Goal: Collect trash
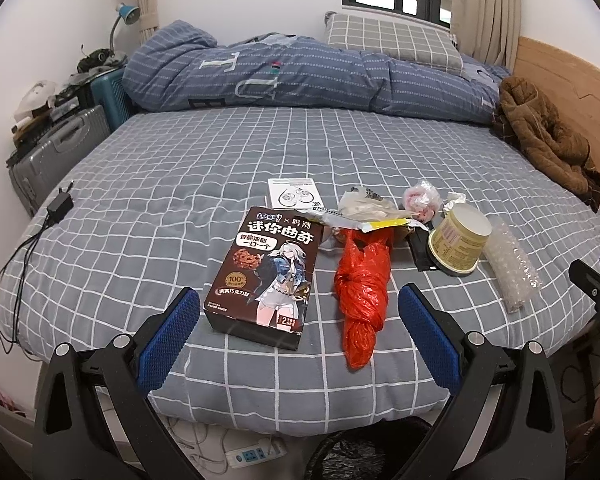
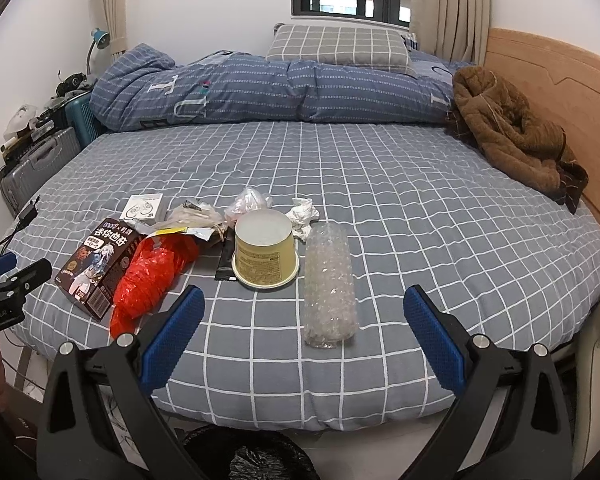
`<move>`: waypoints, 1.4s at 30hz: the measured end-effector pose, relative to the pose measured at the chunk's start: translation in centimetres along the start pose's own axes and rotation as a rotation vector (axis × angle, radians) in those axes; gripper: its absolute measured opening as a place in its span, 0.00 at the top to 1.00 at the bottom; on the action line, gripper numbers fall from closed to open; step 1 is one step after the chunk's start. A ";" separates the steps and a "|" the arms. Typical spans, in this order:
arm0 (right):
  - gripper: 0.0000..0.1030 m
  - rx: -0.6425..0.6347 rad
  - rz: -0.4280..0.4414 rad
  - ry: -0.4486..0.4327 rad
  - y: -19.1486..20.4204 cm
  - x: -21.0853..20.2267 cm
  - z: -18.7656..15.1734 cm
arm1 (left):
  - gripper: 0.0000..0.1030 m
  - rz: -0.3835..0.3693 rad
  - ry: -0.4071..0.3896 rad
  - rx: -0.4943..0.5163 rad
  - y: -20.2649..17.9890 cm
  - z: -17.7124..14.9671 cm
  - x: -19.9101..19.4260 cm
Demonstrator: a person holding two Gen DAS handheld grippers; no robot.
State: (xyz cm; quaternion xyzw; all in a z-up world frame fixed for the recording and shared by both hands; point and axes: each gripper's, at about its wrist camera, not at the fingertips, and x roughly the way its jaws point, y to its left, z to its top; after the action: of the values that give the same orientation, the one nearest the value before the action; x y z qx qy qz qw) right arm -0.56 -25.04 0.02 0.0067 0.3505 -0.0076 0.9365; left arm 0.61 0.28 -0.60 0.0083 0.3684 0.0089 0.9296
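Observation:
Trash lies on the grey checked bed [image 1: 220, 152] near its front edge. A brown cookie box [image 1: 266, 276] [image 2: 94, 266], a twisted red plastic bag [image 1: 360, 292] [image 2: 152, 276], an upturned yellow paper cup [image 1: 458, 240] [image 2: 266, 252], a roll of bubble wrap [image 1: 510, 268] [image 2: 330, 288], crumpled wrappers [image 1: 364, 206] and a white tissue [image 2: 304, 214] lie together. My left gripper [image 1: 298, 316] hangs open before the box and red bag. My right gripper [image 2: 304, 316] hangs open before the bubble wrap. Neither holds anything.
A black-lined bin [image 1: 364, 452] [image 2: 260, 456] stands on the floor below the bed edge. A folded blue duvet [image 1: 300, 76], a pillow [image 2: 340, 48] and a brown coat [image 2: 512, 132] lie at the back. A charger and cable [image 1: 58, 208] rest at the left; suitcases [image 1: 56, 152] stand beside.

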 end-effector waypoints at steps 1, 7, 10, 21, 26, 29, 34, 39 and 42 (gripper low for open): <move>0.07 -0.002 0.001 0.000 0.1 0.0 0.0 | 0.06 0.001 -0.002 0.003 0.0 0.0 0.0; 0.07 -0.011 0.011 -0.007 0.4 0.1 -0.1 | 0.06 -0.007 -0.005 0.011 -0.3 -0.1 -0.1; 0.07 -0.008 0.014 -0.010 0.4 0.0 -0.1 | 0.06 -0.002 -0.006 0.010 -0.3 -0.1 -0.1; 0.07 -0.010 0.014 -0.009 0.3 0.0 0.0 | 0.06 -0.012 -0.005 0.007 -0.2 0.0 -0.1; 0.07 -0.011 0.010 -0.013 0.2 -0.1 0.0 | 0.06 -0.022 -0.005 0.006 -0.5 0.1 -0.1; 0.07 -0.003 0.007 -0.013 -0.1 -0.2 -0.1 | 0.06 -0.026 -0.003 0.004 -0.7 0.1 0.0; 0.07 0.005 0.003 -0.017 -0.6 -0.4 -0.1 | 0.06 -0.034 -0.011 0.008 -1.1 0.2 -0.2; 0.12 0.007 0.000 -0.013 -0.8 -0.4 -0.1 | 0.06 -0.045 -0.020 -0.003 -1.1 0.2 -0.3; 0.12 0.000 0.001 -0.016 -0.7 -0.4 -0.1 | 0.06 -0.040 -0.021 0.001 -1.1 0.2 -0.3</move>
State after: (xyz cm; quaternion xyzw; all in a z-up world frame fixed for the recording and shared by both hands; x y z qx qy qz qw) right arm -0.96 -25.72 0.21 0.0066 0.3430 -0.0073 0.9393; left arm 0.55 -0.82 -0.30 0.0013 0.3588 -0.0097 0.9334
